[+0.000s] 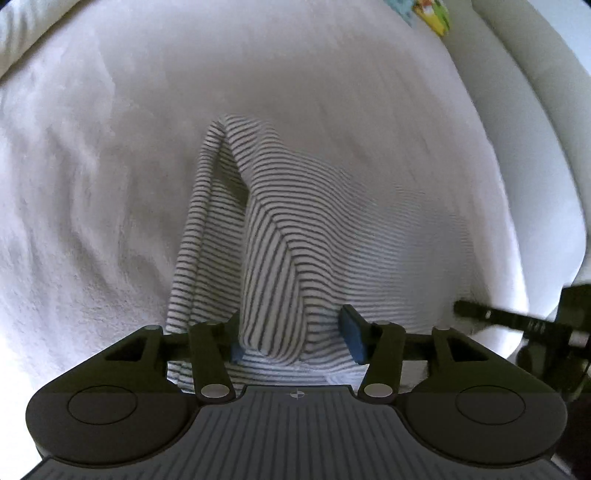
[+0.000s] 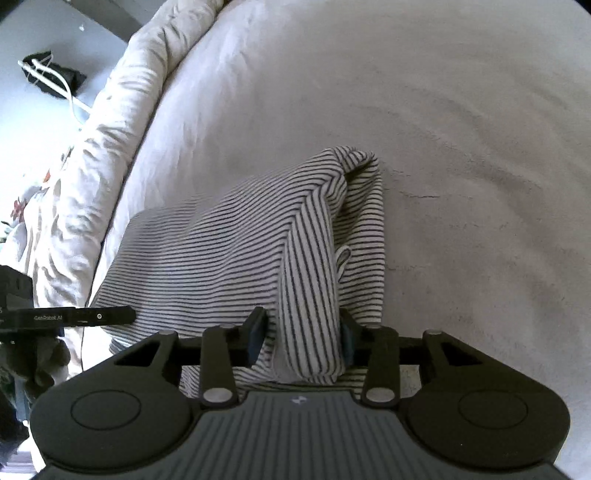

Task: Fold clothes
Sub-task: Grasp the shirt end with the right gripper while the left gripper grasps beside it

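A white garment with thin dark stripes [image 1: 280, 229] lies on a pale bedspread [image 1: 92, 184], partly lifted into a ridge. My left gripper [image 1: 291, 339] has its jaws apart, with a fold of the striped cloth hanging between the blue pads [image 1: 352, 338]. In the right wrist view the same garment [image 2: 229, 243] spreads to the left, and my right gripper [image 2: 303, 339] also has its jaws apart around a hanging fold. Each gripper shows at the edge of the other's view: the right gripper [image 1: 517, 321], the left gripper [image 2: 74, 317].
A rolled white duvet [image 2: 110, 129] runs along the bed's left side in the right wrist view, with a dark bag and white cable [image 2: 48, 74] on the floor beyond. A colourful item [image 1: 432, 14] lies at the far edge, by a white bolster [image 1: 535, 129].
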